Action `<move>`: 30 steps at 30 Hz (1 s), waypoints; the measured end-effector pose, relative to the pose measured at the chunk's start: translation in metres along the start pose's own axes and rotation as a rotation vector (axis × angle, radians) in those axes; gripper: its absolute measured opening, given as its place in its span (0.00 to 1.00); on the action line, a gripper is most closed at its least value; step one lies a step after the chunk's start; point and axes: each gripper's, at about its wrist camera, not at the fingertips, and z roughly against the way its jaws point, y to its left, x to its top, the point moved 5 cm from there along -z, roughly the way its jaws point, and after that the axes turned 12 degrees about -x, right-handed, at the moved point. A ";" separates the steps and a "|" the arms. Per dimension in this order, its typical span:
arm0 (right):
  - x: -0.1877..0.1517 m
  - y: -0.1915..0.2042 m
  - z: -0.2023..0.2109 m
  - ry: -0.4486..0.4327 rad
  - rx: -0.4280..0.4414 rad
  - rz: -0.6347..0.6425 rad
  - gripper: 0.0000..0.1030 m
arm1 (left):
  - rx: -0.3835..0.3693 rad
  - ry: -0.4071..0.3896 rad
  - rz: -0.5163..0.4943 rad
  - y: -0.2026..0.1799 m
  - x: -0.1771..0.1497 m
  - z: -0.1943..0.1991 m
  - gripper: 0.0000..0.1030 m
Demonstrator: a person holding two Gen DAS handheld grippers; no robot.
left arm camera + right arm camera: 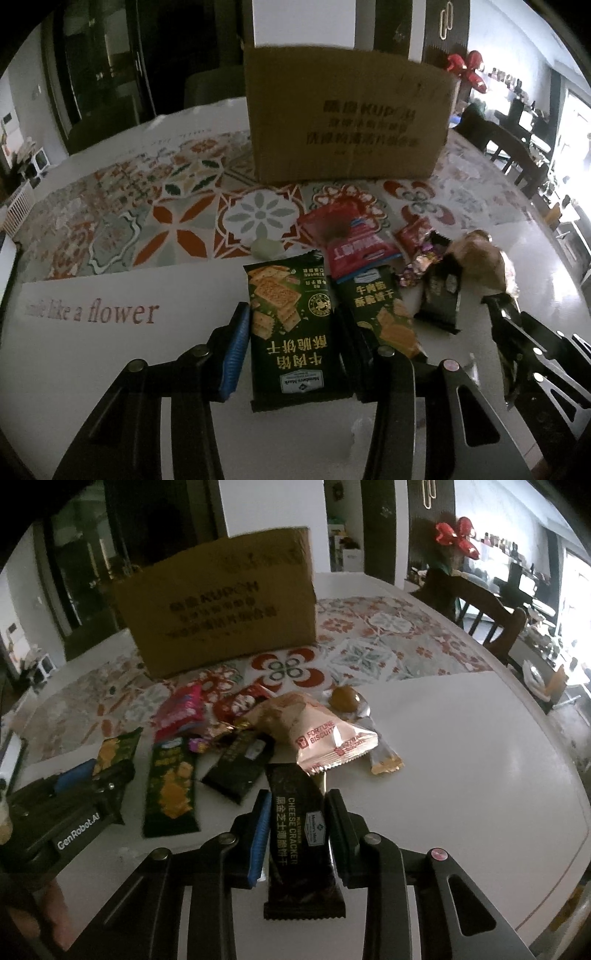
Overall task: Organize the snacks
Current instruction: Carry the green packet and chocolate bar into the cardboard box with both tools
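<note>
My left gripper (291, 332) stands around a green cracker packet (291, 325) lying on the table; its fingers sit against the packet's sides. My right gripper (297, 823) is closed on a black cheese cracker packet (299, 834). A second green packet (384, 310), a red packet (351, 240), another black packet (240, 764), a pink Fortune Biscuits packet (325, 738) and small wrapped sweets (343, 699) lie in a loose heap. A brown cardboard box (347, 118) stands behind them; it also shows in the right wrist view (221, 609).
A patterned mat (147, 206) covers the round white table (461, 775). Wooden chairs (484, 613) stand at the right edge. The right gripper's body (535, 350) shows at the right of the left wrist view.
</note>
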 end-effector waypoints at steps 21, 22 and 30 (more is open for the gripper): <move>0.034 0.008 0.059 -0.181 0.148 0.035 0.30 | -0.021 -0.204 -0.061 -0.011 0.032 0.079 0.44; 0.039 0.009 0.060 -0.186 0.161 0.033 0.30 | -0.021 -0.213 -0.064 -0.011 0.036 0.080 0.44; 0.078 0.007 0.069 -0.267 0.186 0.028 0.30 | -0.052 -0.260 -0.098 -0.016 0.068 0.086 0.44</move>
